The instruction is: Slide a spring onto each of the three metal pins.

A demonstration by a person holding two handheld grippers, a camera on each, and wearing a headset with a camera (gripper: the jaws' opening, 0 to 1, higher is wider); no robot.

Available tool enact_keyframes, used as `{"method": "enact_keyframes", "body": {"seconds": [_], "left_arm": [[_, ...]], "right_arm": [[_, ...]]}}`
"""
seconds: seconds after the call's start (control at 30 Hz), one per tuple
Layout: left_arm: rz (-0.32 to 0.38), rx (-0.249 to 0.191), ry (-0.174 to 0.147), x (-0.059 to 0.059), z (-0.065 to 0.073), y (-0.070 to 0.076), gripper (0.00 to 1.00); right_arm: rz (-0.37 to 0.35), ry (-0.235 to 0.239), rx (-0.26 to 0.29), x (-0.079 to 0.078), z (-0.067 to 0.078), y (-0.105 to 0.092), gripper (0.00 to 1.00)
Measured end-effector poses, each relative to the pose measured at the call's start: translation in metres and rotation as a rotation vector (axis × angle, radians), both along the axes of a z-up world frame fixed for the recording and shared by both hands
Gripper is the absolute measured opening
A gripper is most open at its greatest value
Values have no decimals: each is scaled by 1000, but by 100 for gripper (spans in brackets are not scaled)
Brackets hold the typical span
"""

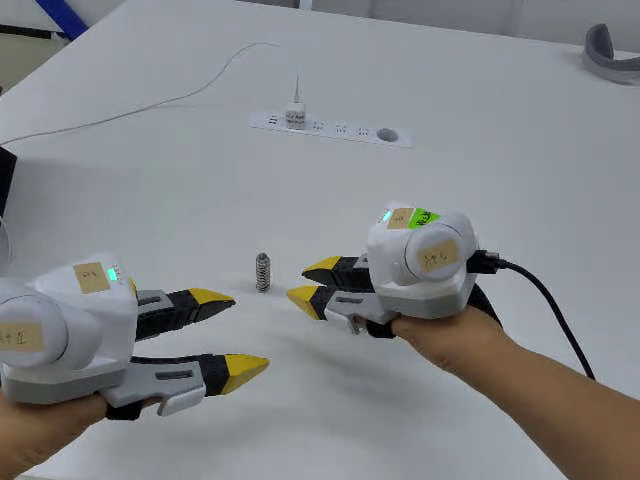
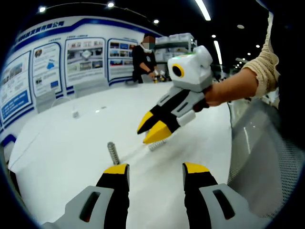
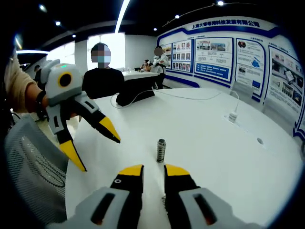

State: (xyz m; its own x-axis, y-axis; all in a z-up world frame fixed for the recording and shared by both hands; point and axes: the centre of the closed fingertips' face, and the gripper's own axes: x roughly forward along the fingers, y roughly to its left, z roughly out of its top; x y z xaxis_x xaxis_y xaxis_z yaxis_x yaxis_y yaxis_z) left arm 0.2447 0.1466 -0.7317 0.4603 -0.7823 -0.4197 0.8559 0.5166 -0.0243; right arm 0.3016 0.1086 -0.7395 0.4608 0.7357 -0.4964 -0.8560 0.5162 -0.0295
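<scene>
Spring on pin (image 1: 262, 271) stands upright on table (image 1: 450, 180), approx. centre, btwn the two sets of tips and slightly beyond them. L gripper (image 1: 248, 333) near-left, R gripper (image 1: 298, 281) near-right, tips facing each other, apart. 2nd spring (image 2: 155, 144) just under R gripper's tips; touching or not, can't tell. Power strip (image 1: 330, 128) well behind pin; charger (image 1: 295, 112) on its left part, cable (image 1: 150, 105) running off far-left.
</scene>
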Motion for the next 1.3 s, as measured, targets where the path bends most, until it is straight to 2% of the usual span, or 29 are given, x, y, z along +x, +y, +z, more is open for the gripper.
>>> {"method": "enact_keyframes", "body": {"seconds": [0.27, 0.57, 0.9, 1.3], "left_arm": [[-10, 3, -2, 2, 1, -3, 45], [-27, 6, -4, 2, 1, -9, 45], [-36, 12, -1, 1, 0, -12, 45], [-36, 16, 3, -1, -1, -13, 44]], "right_arm": [[-8, -6, -4, -8, 2, -13, 18], [-18, -1, -23, -14, -5, -27, 19], [-34, 22, -66, -16, -23, -48, 19], [-52, 54, -103, -13, -41, -60, 19]]}}
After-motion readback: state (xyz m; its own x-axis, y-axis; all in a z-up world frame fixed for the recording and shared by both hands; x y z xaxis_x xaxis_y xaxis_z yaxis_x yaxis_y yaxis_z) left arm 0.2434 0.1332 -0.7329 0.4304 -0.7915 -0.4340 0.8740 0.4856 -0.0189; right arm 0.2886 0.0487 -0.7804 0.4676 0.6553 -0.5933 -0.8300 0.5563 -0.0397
